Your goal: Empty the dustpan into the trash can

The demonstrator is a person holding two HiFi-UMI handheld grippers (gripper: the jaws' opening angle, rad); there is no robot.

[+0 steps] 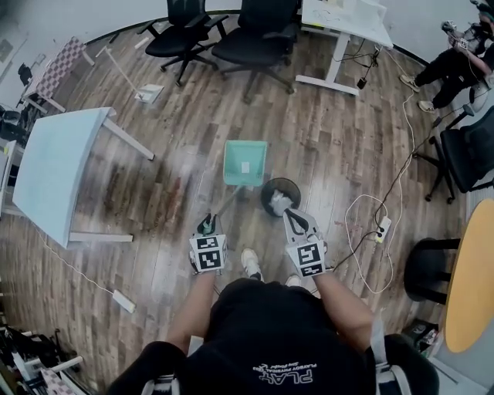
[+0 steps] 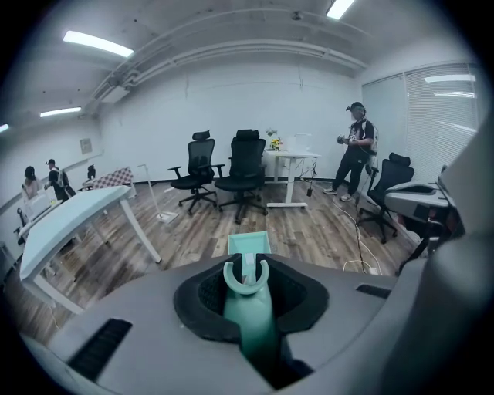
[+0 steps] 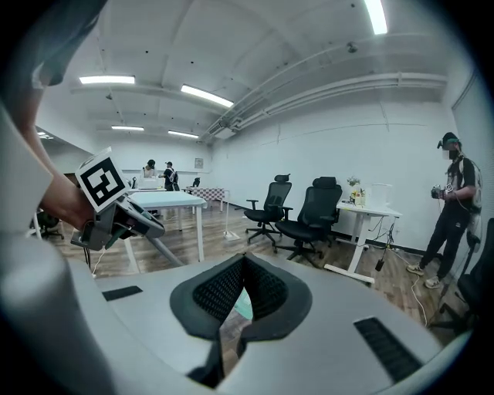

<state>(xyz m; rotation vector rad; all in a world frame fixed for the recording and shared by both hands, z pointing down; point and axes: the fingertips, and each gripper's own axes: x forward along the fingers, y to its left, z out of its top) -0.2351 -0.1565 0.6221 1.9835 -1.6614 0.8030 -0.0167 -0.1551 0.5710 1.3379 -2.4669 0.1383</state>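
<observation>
Wooden plank floor (image 1: 332, 139) across a wide office with white walls. At left a pale blue table (image 1: 54, 173), at the far side two black office chairs (image 1: 231, 31) and a white desk (image 1: 347, 19), at the right edge a round yellow table (image 1: 471, 278). Near the middle, teal dustpan (image 1: 245, 162) just beside a black trash can (image 1: 265, 187). Clamped on the long handle (image 2: 248, 316) of the dustpan, left gripper (image 2: 245, 270); closed together and holding nothing, jaws of right gripper (image 3: 244, 262)
</observation>
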